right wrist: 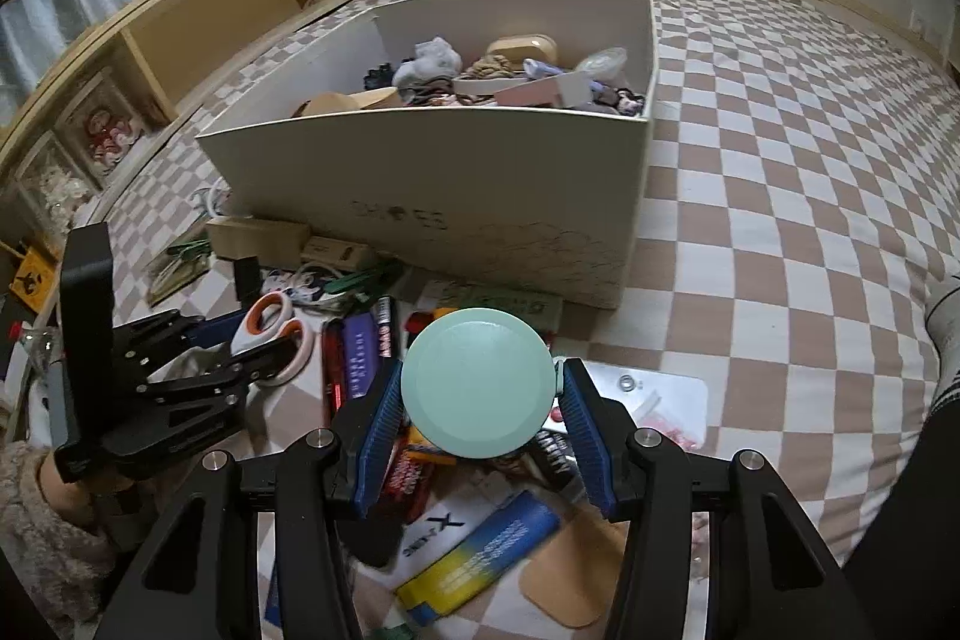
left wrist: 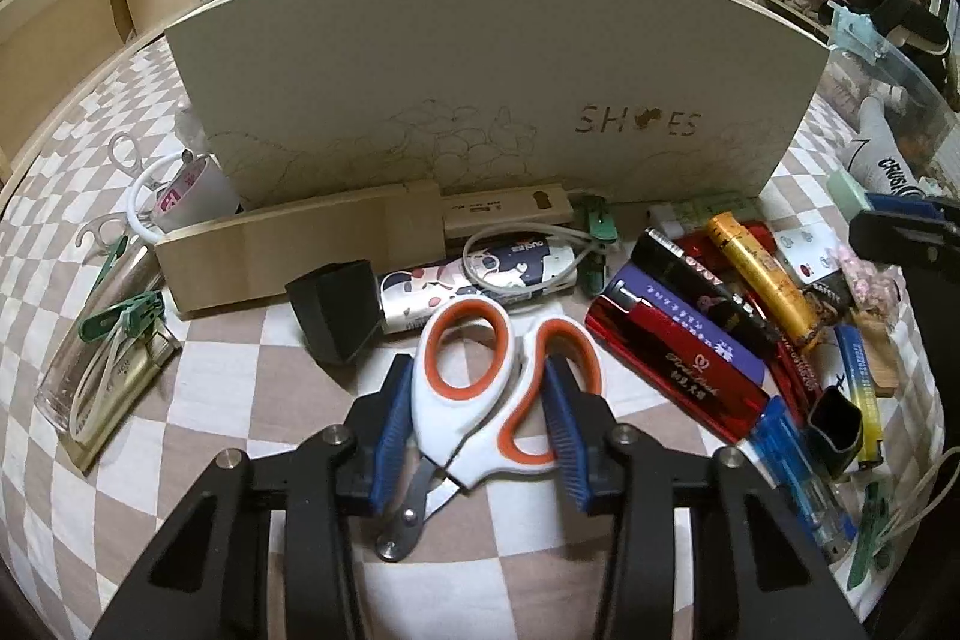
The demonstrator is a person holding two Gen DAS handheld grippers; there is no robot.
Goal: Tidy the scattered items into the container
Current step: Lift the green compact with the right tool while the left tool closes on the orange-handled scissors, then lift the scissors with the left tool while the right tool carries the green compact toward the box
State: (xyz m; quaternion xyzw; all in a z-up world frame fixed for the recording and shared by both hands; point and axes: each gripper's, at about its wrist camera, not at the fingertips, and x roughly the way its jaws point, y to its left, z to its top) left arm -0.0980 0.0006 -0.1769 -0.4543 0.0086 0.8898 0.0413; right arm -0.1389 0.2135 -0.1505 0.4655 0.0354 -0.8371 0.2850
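White-and-orange scissors (left wrist: 480, 400) lie on the checked bedspread, and my left gripper (left wrist: 477, 370) is shut on their handles, a blue pad against each loop. It shows from the side in the right wrist view as the left gripper (right wrist: 252, 337). My right gripper (right wrist: 483, 370) is shut on a round mint-green case (right wrist: 477, 382), held above the clutter in front of the white shoe box (right wrist: 420, 172). The box holds several items. In the left wrist view the shoe box (left wrist: 480, 70) stands just behind the clutter, and the right gripper (left wrist: 900, 226) is at the right edge.
Lighters, tubes (left wrist: 678, 358) and a yellow stick (left wrist: 762, 274) lie right of the scissors. A black cap (left wrist: 336, 316), a wooden box (left wrist: 288, 250), a patterned roll (left wrist: 480, 280) and green pegs (left wrist: 123, 316) sit left. A wooden shelf (right wrist: 210, 16) runs along the bed. Bare bedspread (right wrist: 780, 160) lies right of the box.
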